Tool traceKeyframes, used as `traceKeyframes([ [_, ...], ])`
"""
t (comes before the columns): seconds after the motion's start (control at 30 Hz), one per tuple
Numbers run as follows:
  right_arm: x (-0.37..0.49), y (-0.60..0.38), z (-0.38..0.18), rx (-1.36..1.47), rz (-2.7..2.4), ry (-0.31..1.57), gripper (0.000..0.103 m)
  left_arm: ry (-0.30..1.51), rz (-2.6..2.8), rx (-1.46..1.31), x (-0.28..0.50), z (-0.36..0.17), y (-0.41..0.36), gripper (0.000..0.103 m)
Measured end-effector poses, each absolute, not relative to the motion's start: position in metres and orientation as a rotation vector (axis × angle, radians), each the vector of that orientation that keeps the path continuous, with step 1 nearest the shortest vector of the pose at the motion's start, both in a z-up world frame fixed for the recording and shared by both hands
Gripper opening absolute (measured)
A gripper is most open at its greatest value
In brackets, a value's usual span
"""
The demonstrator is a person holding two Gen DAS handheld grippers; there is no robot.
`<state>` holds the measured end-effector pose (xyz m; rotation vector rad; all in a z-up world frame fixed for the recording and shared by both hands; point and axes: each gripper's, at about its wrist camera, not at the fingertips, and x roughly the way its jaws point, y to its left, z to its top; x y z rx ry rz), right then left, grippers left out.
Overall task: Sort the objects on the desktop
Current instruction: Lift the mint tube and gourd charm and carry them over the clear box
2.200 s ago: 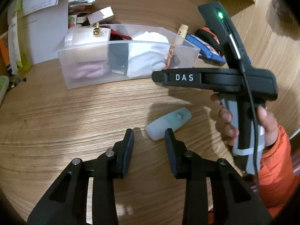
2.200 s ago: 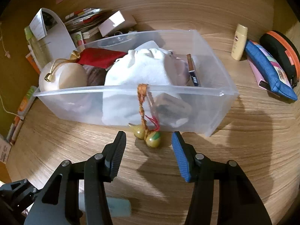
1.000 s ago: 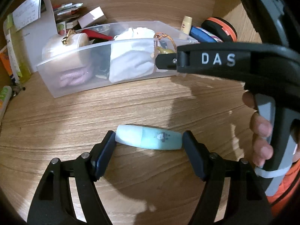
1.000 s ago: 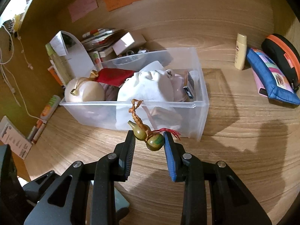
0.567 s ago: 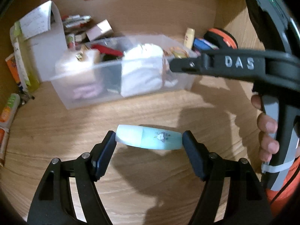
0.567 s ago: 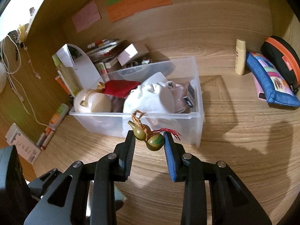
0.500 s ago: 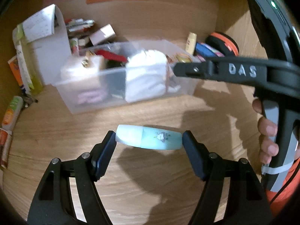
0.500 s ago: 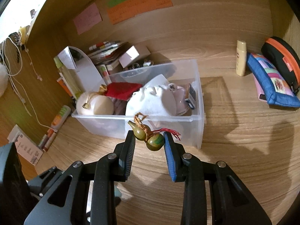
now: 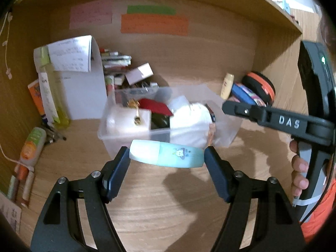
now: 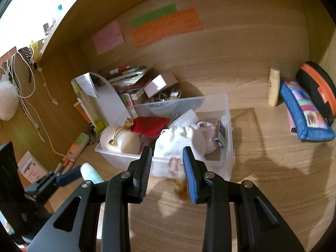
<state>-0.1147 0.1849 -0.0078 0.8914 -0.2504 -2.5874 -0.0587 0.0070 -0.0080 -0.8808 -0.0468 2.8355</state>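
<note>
right gripper (image 10: 167, 159) now spread, gourd charm (image 10: 181, 185) dropped short of bin (image 10: 227, 113) | left gripper (image 9: 167, 157) pinching tube (image 9: 167, 155), lifted near bin | charm needs regrasp

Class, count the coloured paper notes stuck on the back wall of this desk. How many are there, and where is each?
3. A pink note on the left, a green note to its right, and an orange note directly under the green one. None seems hidden.
</note>
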Motion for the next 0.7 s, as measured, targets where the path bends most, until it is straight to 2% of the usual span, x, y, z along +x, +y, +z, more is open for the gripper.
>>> traceKeyframes([
  [0.23,-0.118,0.189,-0.018,0.946,-2.597,-0.22,0.028,-0.109,2.845,-0.859,-0.063,-0.002,-0.013,0.072],
  [0.5,-0.133,0.175,-0.076,1.229,-2.549,-0.101,0.031,-0.172,2.797,-0.899,-0.061,-0.018,-0.02,0.072],
  [0.6,-0.145,0.17,-0.088,1.309,-2.524,-0.12,0.032,-0.173,2.784,-0.906,-0.061,-0.023,-0.023,0.072],
  [0.7,-0.151,0.166,-0.092,1.331,-2.557,-0.106,0.037,-0.19,2.77,-0.897,-0.06,-0.025,-0.03,0.072],
])
